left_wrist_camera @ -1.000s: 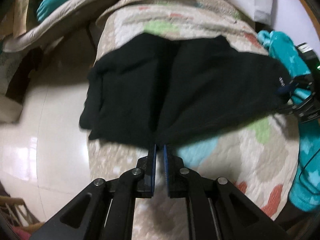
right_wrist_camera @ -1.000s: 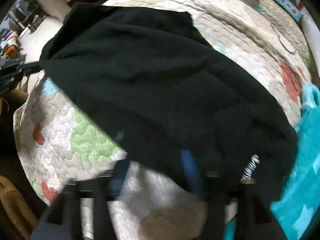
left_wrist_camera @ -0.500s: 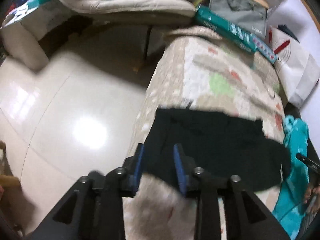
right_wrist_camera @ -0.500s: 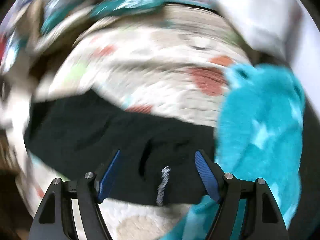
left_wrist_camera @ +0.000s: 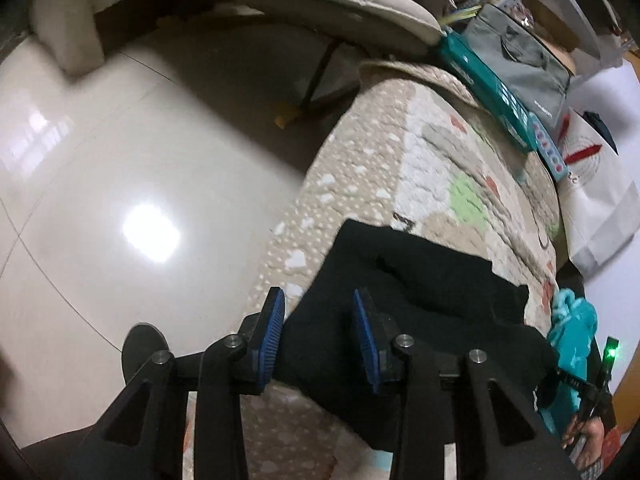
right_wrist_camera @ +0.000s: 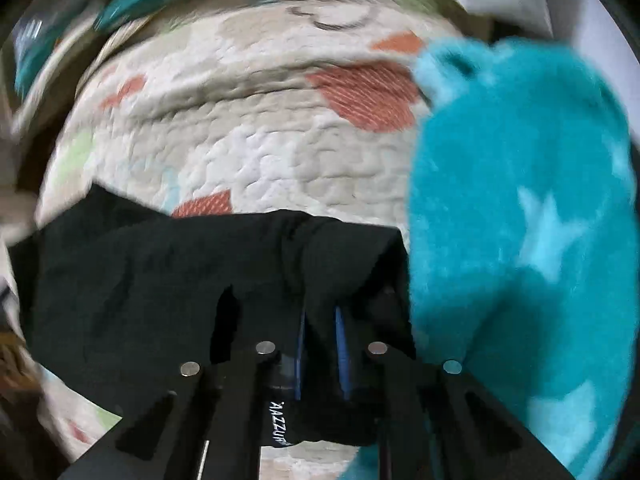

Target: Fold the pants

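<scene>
Black pants lie folded across a quilted, patterned bed cover. In the left wrist view my left gripper is open, its blue pads either side of the pants' left edge, with fabric between them. In the right wrist view my right gripper is shut on a bunched fold of the pants at their right end, beside the teal blanket. A white label shows on the fabric under the fingers.
A teal star-patterned fleece blanket lies right of the pants. A teal box, a grey bag and a white bag sit at the bed's far end. Glossy tiled floor lies left of the bed.
My left gripper has let go of the pants, opened and swung to their left edge. My right gripper has gone from open to shut on the right end.
</scene>
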A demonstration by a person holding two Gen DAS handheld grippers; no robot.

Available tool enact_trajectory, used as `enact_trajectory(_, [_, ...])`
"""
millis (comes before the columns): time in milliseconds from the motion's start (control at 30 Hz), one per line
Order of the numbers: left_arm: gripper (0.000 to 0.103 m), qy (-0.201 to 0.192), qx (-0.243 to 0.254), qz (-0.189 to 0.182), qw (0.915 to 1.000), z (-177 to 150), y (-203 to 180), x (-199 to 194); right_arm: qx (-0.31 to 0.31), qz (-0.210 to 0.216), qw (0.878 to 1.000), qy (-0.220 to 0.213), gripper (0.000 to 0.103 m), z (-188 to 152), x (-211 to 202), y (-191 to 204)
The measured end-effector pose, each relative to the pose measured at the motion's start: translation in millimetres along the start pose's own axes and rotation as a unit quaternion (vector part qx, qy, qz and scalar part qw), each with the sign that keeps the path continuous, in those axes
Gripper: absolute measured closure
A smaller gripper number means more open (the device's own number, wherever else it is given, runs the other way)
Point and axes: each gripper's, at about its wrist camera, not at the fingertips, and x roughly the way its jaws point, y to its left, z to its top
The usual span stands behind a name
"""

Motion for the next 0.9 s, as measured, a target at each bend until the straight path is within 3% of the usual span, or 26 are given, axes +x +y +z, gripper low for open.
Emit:
enact_trajectory(200, [0.069,0.009,-0.021,0.007,0.9997,1,7,8,0.053,-0.092,0.994,0.012,0.088,-1,7,-28])
enact_trajectory(233, [0.069,0.012,-0.028,0.011,0.9995,2,10,9,0.051,-0.109,0.993,0.013,0.084,-1,9,-28])
enact_trajectory(300, [0.069,0.017,-0.039,0.017,0.9990,2,15,11,0.046,-0.117,0.992,0.018,0.067,-1,12,-24])
enact_trajectory(433, [0.069,0.027,-0.062,0.020,0.9975,1,24,15,0.003,-0.140,0.990,0.017,0.053,-1,8,-6])
enact_trajectory(500, [0.069,0.030,-0.072,0.017,0.9968,0,27,16,-0.007,-0.145,0.989,-0.002,0.037,-4,-7,1])
enact_trajectory(633, [0.069,0.029,-0.085,0.003,0.9960,-4,27,16,-0.030,-0.186,0.981,-0.053,0.034,-1,-41,28])
enact_trajectory(733, [0.069,0.022,-0.085,-0.005,0.9961,-13,23,10,-0.061,-0.119,0.987,-0.086,0.034,9,-63,62])
enact_trajectory(833, [0.069,0.006,-0.098,-0.009,0.9952,-29,25,2,-0.113,0.002,0.989,-0.095,0.034,18,-70,123])
enact_trajectory(900, [0.066,-0.002,-0.109,-0.003,0.9940,-42,27,-3,-0.152,0.074,0.982,-0.083,0.034,28,-63,167])
